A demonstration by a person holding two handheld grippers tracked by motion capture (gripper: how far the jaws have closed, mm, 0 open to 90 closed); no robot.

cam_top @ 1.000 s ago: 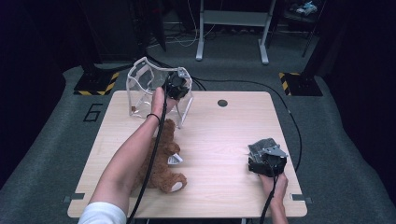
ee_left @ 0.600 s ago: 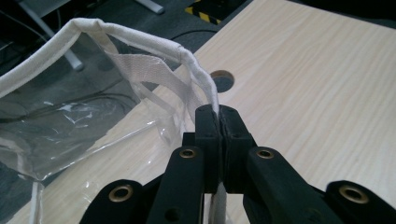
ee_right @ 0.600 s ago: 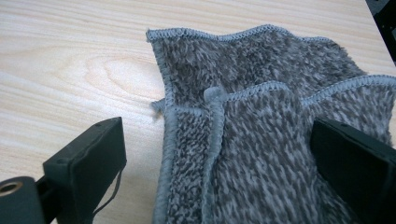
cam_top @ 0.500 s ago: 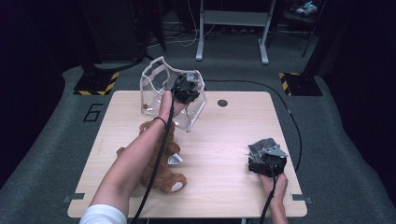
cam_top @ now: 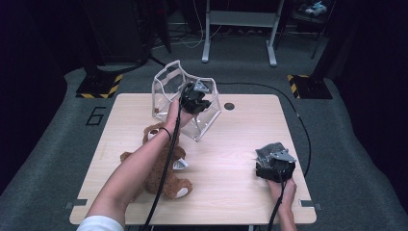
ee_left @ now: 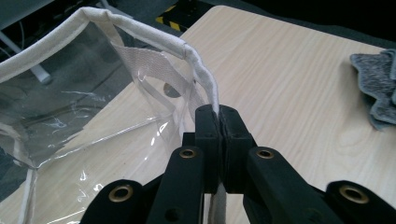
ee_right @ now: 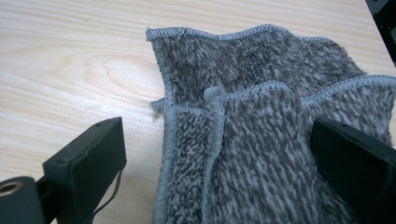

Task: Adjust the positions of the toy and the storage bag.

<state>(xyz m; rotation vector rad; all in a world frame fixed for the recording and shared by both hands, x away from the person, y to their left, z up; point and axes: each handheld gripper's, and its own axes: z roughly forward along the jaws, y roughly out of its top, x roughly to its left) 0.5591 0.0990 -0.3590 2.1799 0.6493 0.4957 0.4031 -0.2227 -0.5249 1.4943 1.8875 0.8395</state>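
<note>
Nearest the person, the right gripper [cam_top: 275, 166] is hovering low over a grey towel [ee_right: 261, 135] at the right side of the pale wood-grain tabletop [cam_top: 231, 159]. Its jaws are standing wide apart, one on each side of the cloth, not pressing on it. The towel is fluffy, speckled grey, folded in layers with stitched hems; in the high view the gripper is covering most of it.

To the left a brown plush teddy bear [cam_top: 166, 166] is lying on its back, its long axis running from the near edge toward the far one, head farther away. The person's left forearm [cam_top: 139, 168] is crossing over it and hiding part of its body.

Farther off, the left gripper [cam_top: 195, 96] is pinching the white fabric-bound rim of a clear plastic bag [cam_top: 166, 91], jaws closed tight on the trim. The bag is being held tilted above the far middle of the tabletop, its mouth facing up and away. The film is wrinkling and glinting, with a woven white handle [ee_left: 140, 60]; its lower corner is hard to make out.
</note>
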